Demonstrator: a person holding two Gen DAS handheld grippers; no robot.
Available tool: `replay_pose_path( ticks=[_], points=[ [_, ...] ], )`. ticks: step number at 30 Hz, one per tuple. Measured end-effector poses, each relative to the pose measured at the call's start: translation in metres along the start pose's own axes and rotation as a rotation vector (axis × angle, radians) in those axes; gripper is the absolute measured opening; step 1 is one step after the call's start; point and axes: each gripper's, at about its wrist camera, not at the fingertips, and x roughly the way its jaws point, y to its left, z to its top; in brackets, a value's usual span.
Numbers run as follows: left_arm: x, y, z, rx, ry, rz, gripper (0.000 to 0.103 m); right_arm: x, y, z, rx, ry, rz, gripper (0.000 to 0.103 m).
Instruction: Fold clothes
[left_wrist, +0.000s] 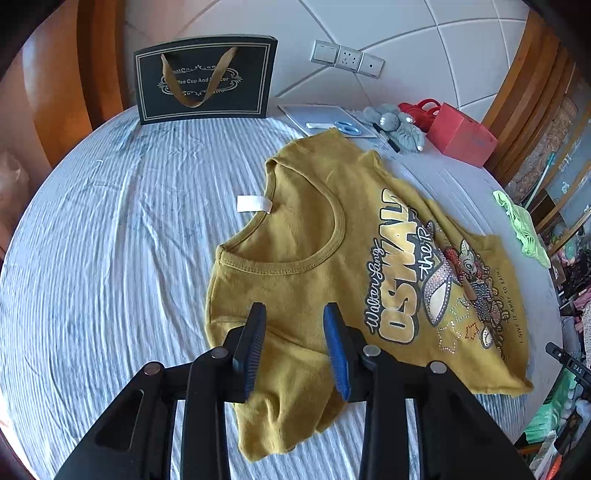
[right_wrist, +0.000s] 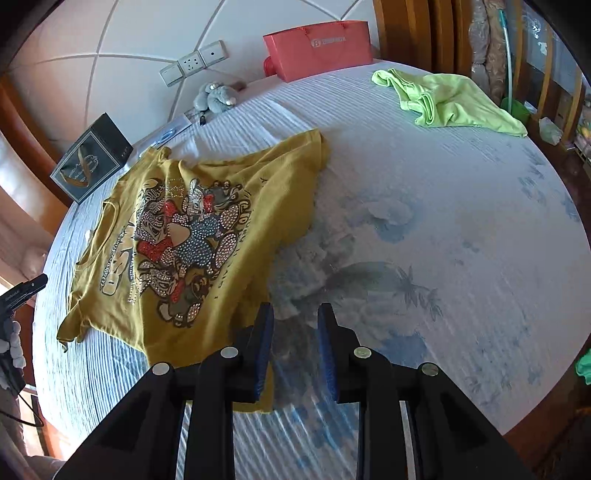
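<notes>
We've got both the left gripper (left_wrist: 294, 314) and right gripper (right_wrist: 295, 314) spread wide over the floppy mustard tee (left_wrist: 314, 236), so we'd pinch the near sleeve and hem.

- I count one mustard T-shirt (left_wrist: 314, 236) and one green garment (right_wrist: 450, 101), so two garments.
- Two gift bags: one black (left_wrist: 205, 79), one red (right_wrist: 321, 50).
- One grey plush toy (right_wrist: 214, 98).
- Two grippers: left (left_wrist: 294, 314) and right (right_wrist: 295, 314).
- One three-panel wall switch strip (left_wrist: 346, 59).
</notes>
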Motion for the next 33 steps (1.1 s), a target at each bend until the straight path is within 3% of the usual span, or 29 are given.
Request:
replay_pose_path(
  ticks=[4,11,18,22,24,26,33],
  points=[
    [0.038,-0.002,0.001,0.001,0.063,0.027,0.033,0.029,0.004,0.024,-0.017,0.004,-0.018,0.024],
    [0.06,0.006,-0.007,-0.007,0.102,0.077,0.033,0.063,-0.011,0.096,0.035,-0.018,-0.032,0.024],
    [0.057,0.016,0.005,-0.061,0.07,0.062,0.033,0.105,-0.02,0.166,0.027,0.018,-0.072,0.026],
    [0.061,0.012,0.05,-0.04,0.031,-0.011,0.038,0.129,-0.017,0.191,0.003,0.051,-0.093,0.039],
    [0.067,0.003,0.082,0.001,-0.001,-0.031,0.052,0.136,-0.016,0.198,-0.01,0.058,-0.101,0.043],
    [0.079,-0.01,0.116,0.06,-0.018,-0.044,0.055,0.141,-0.014,0.203,-0.022,0.062,-0.108,0.047],
    [0.151,-0.044,0.214,0.194,0.012,-0.026,0.056,0.152,-0.011,0.21,-0.08,0.084,-0.148,0.05]
  ],
)
